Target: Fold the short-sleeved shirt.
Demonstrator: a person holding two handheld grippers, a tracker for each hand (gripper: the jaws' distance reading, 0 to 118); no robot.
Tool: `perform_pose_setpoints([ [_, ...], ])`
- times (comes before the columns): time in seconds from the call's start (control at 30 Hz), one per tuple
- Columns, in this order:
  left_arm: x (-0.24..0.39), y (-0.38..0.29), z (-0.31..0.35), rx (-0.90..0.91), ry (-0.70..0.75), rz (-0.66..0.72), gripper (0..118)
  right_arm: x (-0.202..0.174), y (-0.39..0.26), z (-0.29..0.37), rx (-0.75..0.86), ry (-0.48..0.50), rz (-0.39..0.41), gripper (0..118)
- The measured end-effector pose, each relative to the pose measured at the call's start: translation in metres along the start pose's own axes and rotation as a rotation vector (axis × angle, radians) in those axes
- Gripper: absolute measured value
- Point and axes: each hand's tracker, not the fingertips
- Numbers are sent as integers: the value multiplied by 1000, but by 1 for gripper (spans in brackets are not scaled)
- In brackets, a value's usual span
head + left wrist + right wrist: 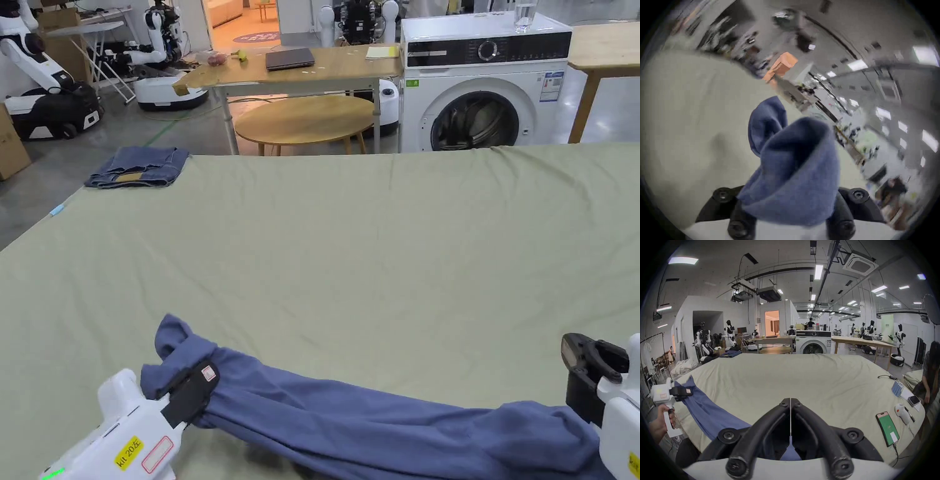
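Note:
A blue short-sleeved shirt (375, 425) lies stretched in a long band along the near edge of the green-covered table (375, 250). My left gripper (200, 381) is shut on its left end, and a flap of cloth sticks up past the jaws. In the left gripper view the shirt (794, 162) bunches out from between the black jaws of the left gripper (786, 203). My right gripper (584, 369) is at the shirt's right end. In its own view the right gripper (790, 400) has its jaws together, with blue cloth at their base. That view also shows the shirt (708, 412) running to the left gripper (687, 391).
Folded jeans (139, 167) sit at the table's far left corner. A phone (887, 428), a white device (903, 413) and small boxes (898, 387) lie along the right edge, where a person (930, 369) stands. A washing machine (481, 81) and wooden tables (300, 69) stand beyond.

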Motion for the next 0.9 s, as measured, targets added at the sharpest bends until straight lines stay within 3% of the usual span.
perform_pose_setpoints([
  [0.2,136,-24,-3,-42,-138,-608,8,3,-3,4,-3,-2,-21,0],
  [0.33,214,-96,-36,-223,-71,-1004,8,10,-5,12,3,-8,-45,0],
  [0.4,231,-130,-53,-312,-27,-1087,7,13,-7,15,4,-14,-54,0],
  [0.53,234,-161,-75,-419,55,-1100,8,22,-10,22,8,-22,-70,0],
  [0.57,233,-159,-75,-428,70,-1091,16,24,-10,24,13,-24,-73,0],
  [0.6,235,-157,-72,-410,63,-1082,36,25,-10,25,16,-23,-75,0],
  [0.63,236,-147,-62,-386,39,-1056,73,27,-9,26,15,-19,-78,0],
  [0.67,237,-135,-53,-367,-28,-984,93,28,-9,27,18,-18,-79,0],
  [0.7,239,-122,-44,-365,-67,-888,101,28,-9,28,21,-18,-81,0],
  [0.9,187,-66,-14,-305,-100,-261,101,34,-10,30,11,-1,-111,0],
])
